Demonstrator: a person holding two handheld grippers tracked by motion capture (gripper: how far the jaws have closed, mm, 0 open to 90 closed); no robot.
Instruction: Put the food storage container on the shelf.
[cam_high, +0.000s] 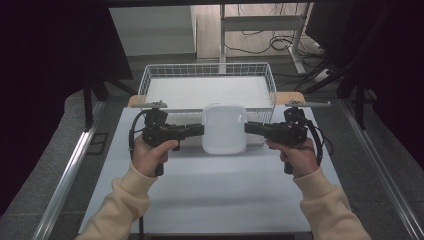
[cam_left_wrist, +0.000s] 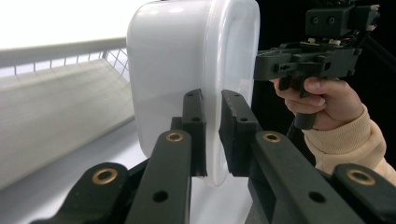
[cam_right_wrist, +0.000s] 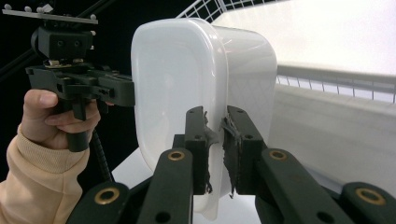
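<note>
Bare table (cam_high: 215, 190) near the person open, wire basket (cam_high: 150, 80) blocking behind, white dish (cam_high: 224, 129) between both hand-held grippers

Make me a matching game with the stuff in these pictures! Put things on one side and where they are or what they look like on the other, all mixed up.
Things:
1. white dish
2. wire basket
3. left gripper
4. right gripper

Descriptions:
A. clamped on the dish's left rim in the high view
B. held between both grippers
C. standing at the far end of the table, behind the dish
D. clamped on the dish's right rim in the high view

Pairs: 1-B, 2-C, 3-A, 4-D
</note>
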